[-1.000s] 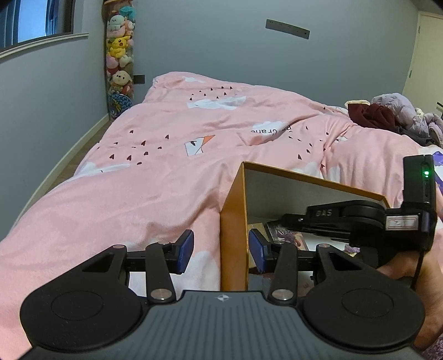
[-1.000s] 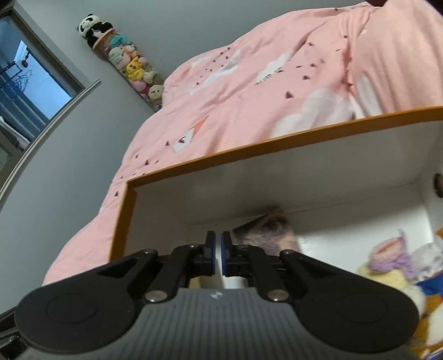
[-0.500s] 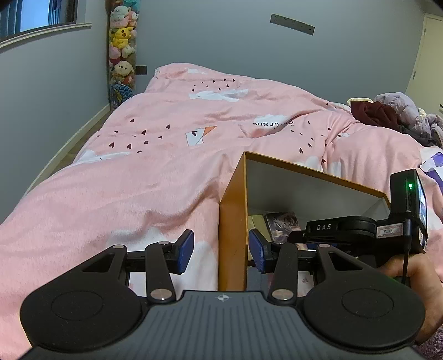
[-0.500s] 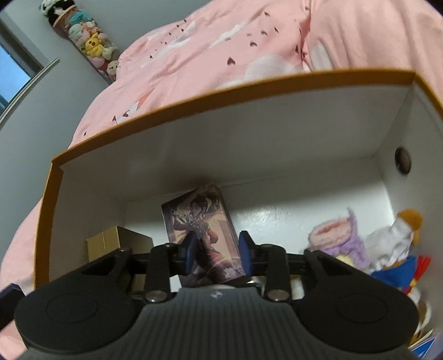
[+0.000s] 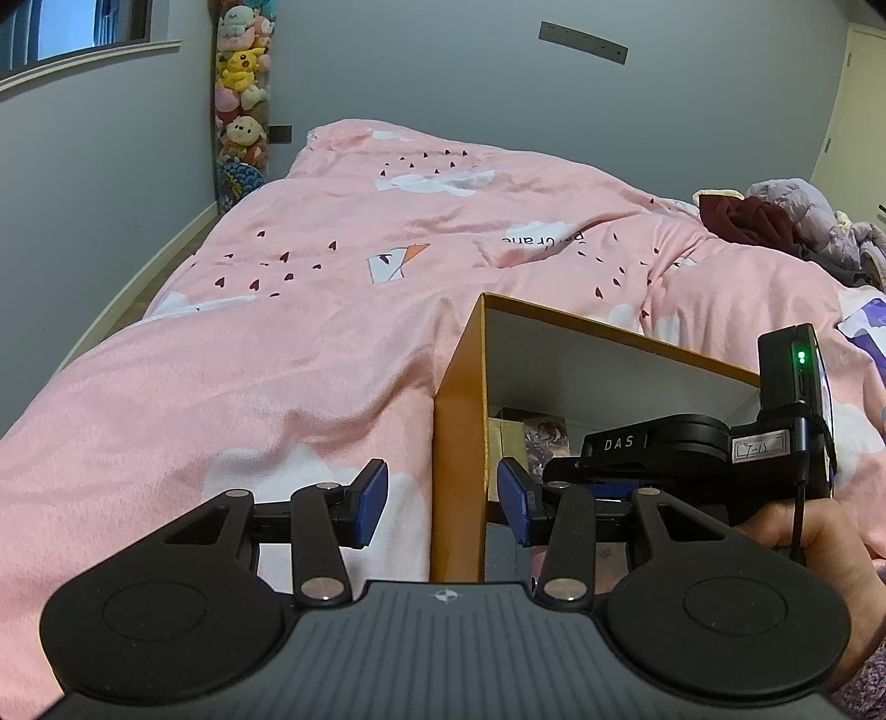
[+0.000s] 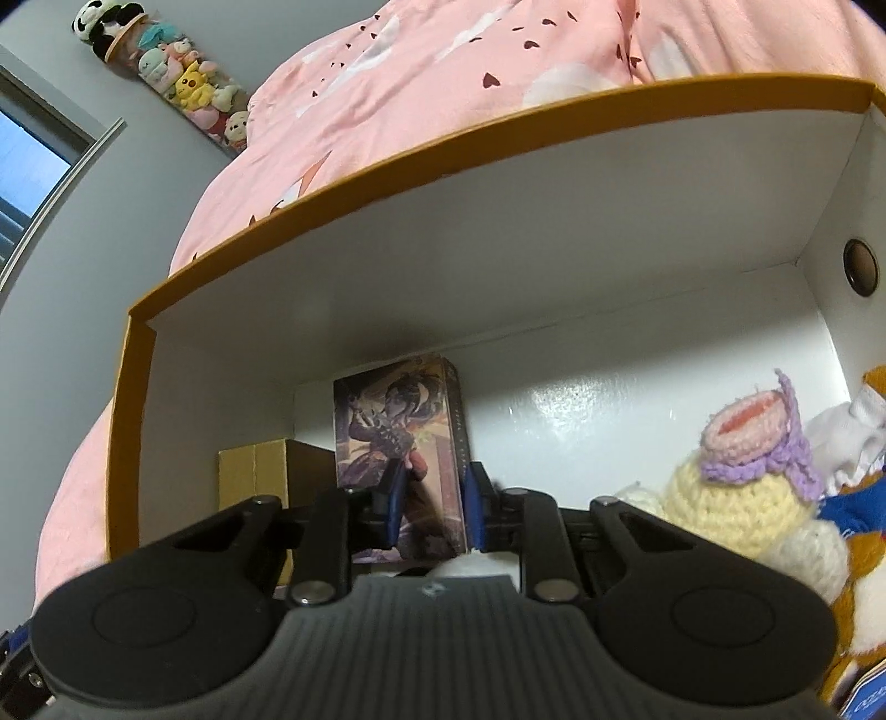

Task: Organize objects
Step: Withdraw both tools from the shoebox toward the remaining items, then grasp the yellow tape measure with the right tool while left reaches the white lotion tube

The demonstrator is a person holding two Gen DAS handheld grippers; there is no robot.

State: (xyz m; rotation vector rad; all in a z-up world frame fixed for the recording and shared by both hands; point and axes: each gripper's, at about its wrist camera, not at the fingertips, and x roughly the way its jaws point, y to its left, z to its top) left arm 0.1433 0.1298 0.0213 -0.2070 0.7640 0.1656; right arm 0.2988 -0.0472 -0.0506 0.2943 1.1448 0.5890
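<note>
Box (image 6: 387, 266) set on bed (image 5: 332, 332), wall straddled by half-open left gripper (image 5: 440, 501), untouched. Right gripper (image 6: 431, 507), shut a second ago, lowered inside, now closing around upright card pack (image 6: 396, 432); grasp judged imminent.

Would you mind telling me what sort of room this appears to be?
Most likely a bedroom: a bed under a pink duvet, a hanging column of plush toys in the corner, and clothes heaped at the bed's edge.

Dim, even indoor light with a bluish window (image 5: 77, 27) glow; fisheye bending at edges. Glare on the box (image 6: 581, 404) floor, its near corner shadowed, perhaps slightly blurred
</note>
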